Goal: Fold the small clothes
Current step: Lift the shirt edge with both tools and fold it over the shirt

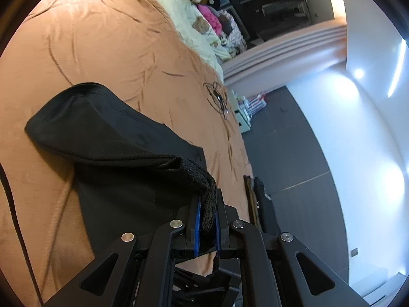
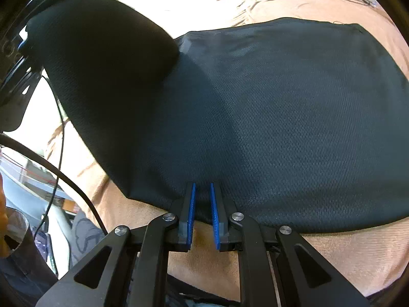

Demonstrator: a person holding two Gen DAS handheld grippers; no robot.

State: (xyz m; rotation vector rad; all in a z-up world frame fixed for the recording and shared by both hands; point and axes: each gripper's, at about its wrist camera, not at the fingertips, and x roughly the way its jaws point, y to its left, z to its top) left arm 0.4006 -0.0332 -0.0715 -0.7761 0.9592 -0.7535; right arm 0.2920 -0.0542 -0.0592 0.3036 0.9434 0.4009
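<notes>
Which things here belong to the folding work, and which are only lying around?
For the job: black garment; left gripper, shut on its hem; right gripper, at its near edge.

Lying about: cable tangle; plush toys; pale blanket; bed cover.

Tan bedspread (image 1: 107, 51) with tangled cable (image 1: 217, 96) near its edge. Stuffed toys (image 1: 204, 12) beyond a pale sheet (image 1: 179, 12). Grey floor (image 1: 294, 153).
</notes>
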